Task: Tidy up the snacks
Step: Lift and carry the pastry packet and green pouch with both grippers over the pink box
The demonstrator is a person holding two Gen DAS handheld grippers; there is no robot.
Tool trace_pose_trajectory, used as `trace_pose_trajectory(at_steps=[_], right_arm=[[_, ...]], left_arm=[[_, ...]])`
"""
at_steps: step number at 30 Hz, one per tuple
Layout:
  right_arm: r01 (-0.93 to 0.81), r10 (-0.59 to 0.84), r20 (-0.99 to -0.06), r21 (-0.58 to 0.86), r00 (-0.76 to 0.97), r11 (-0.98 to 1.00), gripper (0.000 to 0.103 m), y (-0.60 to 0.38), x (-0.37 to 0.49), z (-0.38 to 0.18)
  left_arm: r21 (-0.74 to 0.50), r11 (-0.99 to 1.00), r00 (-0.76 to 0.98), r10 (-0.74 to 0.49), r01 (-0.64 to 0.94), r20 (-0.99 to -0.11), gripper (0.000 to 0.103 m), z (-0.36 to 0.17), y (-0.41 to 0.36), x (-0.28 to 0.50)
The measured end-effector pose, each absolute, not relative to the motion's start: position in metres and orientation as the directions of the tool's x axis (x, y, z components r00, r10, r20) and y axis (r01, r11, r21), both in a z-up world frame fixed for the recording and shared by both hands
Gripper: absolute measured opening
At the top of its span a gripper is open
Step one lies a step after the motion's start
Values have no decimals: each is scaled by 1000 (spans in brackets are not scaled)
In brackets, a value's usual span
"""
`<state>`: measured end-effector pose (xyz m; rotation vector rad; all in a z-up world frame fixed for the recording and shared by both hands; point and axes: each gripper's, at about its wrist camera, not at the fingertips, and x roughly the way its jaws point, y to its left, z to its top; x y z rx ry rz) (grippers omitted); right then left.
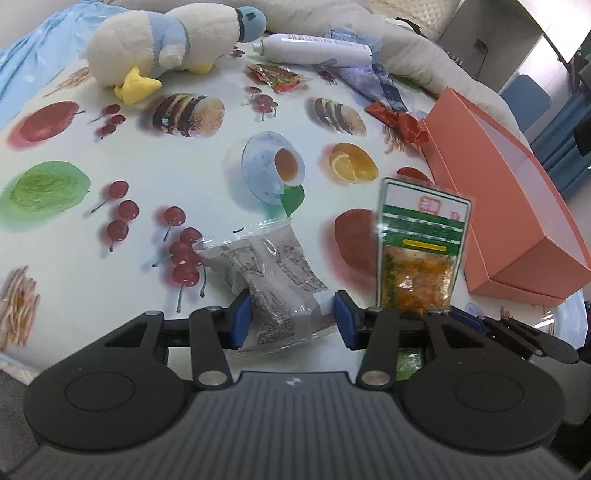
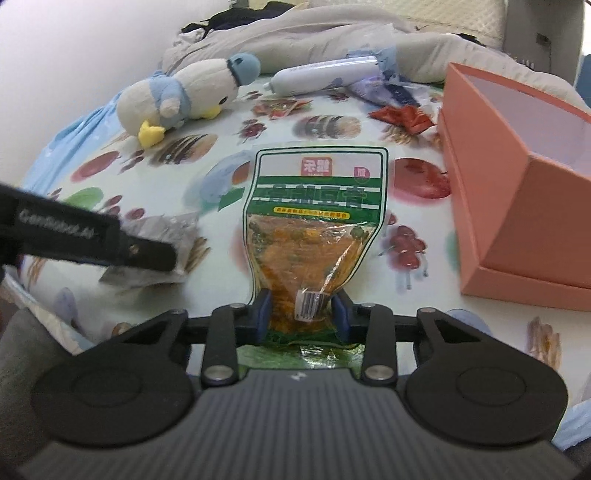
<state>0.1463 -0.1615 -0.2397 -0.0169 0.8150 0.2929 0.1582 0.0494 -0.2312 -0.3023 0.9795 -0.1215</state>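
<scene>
My left gripper (image 1: 291,319) is shut on a grey-brown snack packet (image 1: 273,273) in clear wrap, its blue pads pressing on both sides of the packet's near end. The same packet (image 2: 162,229) shows at the left of the right wrist view, behind a black finger (image 2: 92,236) of the left gripper. My right gripper (image 2: 302,314) is shut on the lower end of a green-and-orange snack pouch (image 2: 314,206), which stands upright above the fruit-print tablecloth (image 1: 110,155). This pouch (image 1: 421,251) also appears just right of the left gripper. An open orange box (image 1: 517,206) sits at the right.
More snacks lie at the back: a red wrapper (image 1: 399,120), an orange-red packet (image 1: 277,75) and a blue wrapper (image 1: 376,85). A plush duck (image 1: 166,40) and a white bottle (image 1: 314,48) lie beyond them, with grey cloth (image 2: 314,33) behind.
</scene>
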Motion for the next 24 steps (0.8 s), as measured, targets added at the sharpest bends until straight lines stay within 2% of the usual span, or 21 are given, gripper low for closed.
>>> trace_pose_trajectory(at_steps=[6,18,24], right_arm=[[-238,249,-707,116,662,964,35,-172,145,-226],[-224,277,-613,164,740,961,35,-192,125,-161],[-198,260,-573,170,777,965,35,-210,111,-138]], left_arm=[[-291,957,595,-229,-8,-771,53,-206,45,152],[-292,955,684,-251,58,-685,53,-136,30,145],[-312,945,697,-289,99,-656,53,-116,16,135]])
